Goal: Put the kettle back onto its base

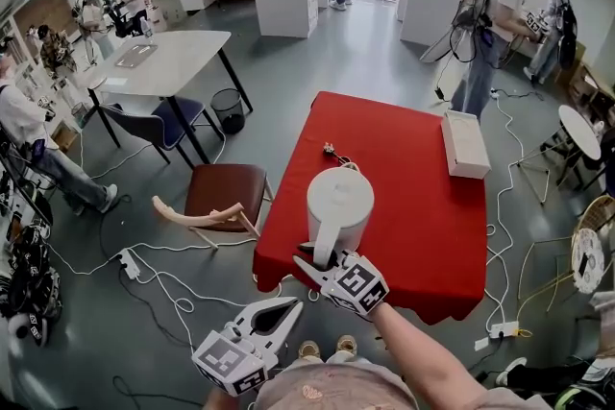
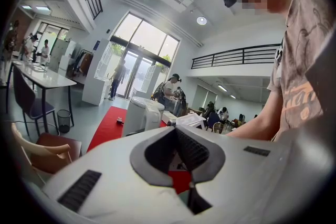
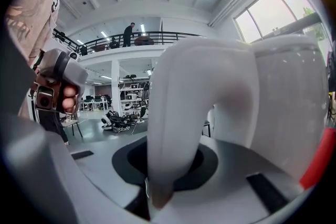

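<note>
A white kettle stands upright near the front edge of the red table. My right gripper is shut on the kettle's handle, which fills the hollow between the jaws in the right gripper view; the kettle body rises at right. No separate base shows; a cord with a plug lies behind the kettle. My left gripper hangs off the table's front edge, jaws together and holding nothing. In the left gripper view the kettle is ahead beyond the left gripper.
A long white box lies at the table's far right. A brown chair stands by the table's left side. Cables and a power strip trail on the floor. A white table and several people stand farther off.
</note>
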Demonstrator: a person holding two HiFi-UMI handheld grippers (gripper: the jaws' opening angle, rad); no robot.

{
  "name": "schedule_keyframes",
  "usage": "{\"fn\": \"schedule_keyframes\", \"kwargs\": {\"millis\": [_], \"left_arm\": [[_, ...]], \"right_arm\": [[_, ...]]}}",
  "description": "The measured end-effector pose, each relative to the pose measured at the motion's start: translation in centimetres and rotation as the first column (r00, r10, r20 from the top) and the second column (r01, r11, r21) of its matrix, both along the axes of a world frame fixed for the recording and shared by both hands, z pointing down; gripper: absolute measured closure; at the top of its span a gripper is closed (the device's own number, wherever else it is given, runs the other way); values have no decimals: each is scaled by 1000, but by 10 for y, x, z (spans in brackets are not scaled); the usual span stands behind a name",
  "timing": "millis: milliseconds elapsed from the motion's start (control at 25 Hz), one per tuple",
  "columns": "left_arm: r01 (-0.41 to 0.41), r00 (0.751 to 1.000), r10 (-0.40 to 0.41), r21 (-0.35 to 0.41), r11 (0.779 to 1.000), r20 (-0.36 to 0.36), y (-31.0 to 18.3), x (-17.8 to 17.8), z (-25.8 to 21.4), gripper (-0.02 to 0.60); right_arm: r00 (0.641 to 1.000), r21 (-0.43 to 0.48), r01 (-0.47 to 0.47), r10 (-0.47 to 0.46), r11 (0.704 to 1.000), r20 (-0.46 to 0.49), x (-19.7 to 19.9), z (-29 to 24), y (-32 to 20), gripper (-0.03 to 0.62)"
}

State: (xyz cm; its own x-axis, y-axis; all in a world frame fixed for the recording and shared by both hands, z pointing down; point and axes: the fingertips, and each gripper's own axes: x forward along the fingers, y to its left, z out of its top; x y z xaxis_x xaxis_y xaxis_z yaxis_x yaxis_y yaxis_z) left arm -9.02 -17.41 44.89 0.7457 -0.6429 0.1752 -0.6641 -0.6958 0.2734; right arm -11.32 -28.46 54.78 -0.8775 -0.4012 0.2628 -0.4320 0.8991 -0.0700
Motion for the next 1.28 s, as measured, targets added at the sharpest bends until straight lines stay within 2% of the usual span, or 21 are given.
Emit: {"fn": "schedule_keyframes", "kwargs": {"millis": [360,440,480,520,1000,1280], "left_arm": [[-3,1000,3,7,1000,3,5,1,0,583],[-3,1000,3,9,1000,-1,6,0,-1,583],[-3,1000,3,9,1000,-3,6,-1,-1,583],[-3,1000,3,9,1000,-3,6,0,-2,583],[-21,1000,21,16,1000,-7,12,8,-5,583],[-70,997,71,20,997,-15,16,21,-3,583]], "right_arm": [[998,9,-48,49,999,-47,2,3,0,467],[998,-20,-53,52,998,-37,-2,2,3,333],[998,-38,-50,49,998,-33,-4,2,5,291],[998,-50,-46,44,998,-34,-5,2,6,276],[995,-52,-86,84,995,-46,17,-2,10,278],[984,-64,-175,173,982,-38,66,-8,16,278]]}}
